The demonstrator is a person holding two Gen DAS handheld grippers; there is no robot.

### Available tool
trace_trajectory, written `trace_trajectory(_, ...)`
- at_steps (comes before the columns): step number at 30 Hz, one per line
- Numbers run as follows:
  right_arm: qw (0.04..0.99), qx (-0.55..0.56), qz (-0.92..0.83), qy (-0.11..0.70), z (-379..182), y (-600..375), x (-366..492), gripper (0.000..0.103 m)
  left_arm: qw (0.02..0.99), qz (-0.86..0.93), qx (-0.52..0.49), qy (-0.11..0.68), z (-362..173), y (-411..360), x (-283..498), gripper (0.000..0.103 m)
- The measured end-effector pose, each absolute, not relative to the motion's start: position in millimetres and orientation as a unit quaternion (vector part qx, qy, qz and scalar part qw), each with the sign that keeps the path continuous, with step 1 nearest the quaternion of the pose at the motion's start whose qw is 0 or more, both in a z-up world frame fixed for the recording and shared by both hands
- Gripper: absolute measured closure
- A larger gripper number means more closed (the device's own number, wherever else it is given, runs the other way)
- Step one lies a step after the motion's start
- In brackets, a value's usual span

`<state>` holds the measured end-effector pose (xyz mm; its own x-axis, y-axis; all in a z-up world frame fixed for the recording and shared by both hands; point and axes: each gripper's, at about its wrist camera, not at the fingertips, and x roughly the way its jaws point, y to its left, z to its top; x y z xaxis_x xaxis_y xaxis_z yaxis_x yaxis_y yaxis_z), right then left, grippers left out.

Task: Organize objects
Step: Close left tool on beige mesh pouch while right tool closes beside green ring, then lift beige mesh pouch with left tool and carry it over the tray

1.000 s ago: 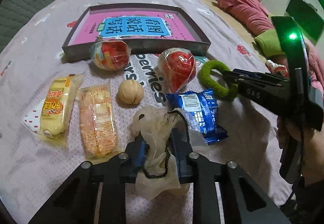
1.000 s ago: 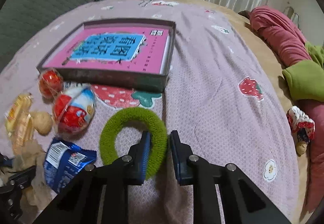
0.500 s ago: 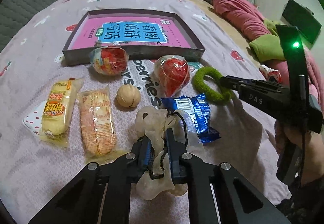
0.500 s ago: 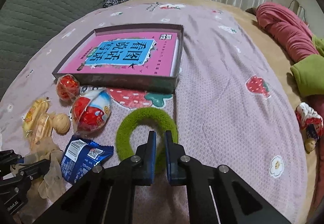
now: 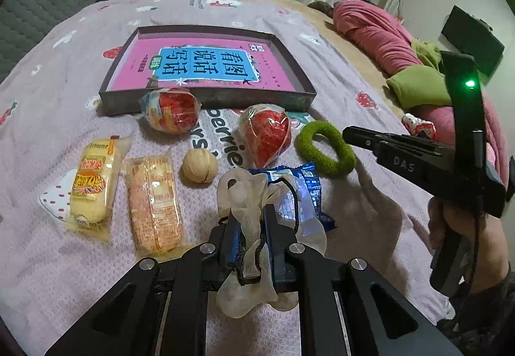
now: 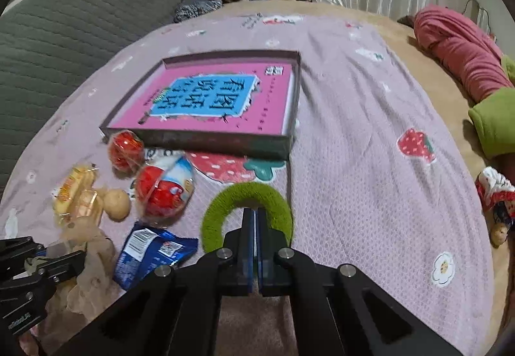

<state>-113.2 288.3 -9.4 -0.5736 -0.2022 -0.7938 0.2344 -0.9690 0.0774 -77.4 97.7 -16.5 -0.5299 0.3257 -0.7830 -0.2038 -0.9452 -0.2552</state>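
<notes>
Tilting downward: left gripper point(image 5: 251, 227) pinching pouch point(image 5: 246, 195).

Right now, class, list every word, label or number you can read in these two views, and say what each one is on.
"看图说话写话": blue panel of the pink book in the tray.
"DAS": side of the right gripper.
"berrie" and "rs", partly covered: bedsheet.
Yellow snack pack, orange cracker pack, blue packet label: print too small or blurred to read.
</notes>
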Motion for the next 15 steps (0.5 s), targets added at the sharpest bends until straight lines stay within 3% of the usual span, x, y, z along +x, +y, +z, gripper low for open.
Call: trace_trajectory(15, 0.130, 0.440, -0.888, 0.012, 0, 296, -103, 0.102, 0.153, 0.879, -0.445, -0.070, 2, 92, -70, 0.090)
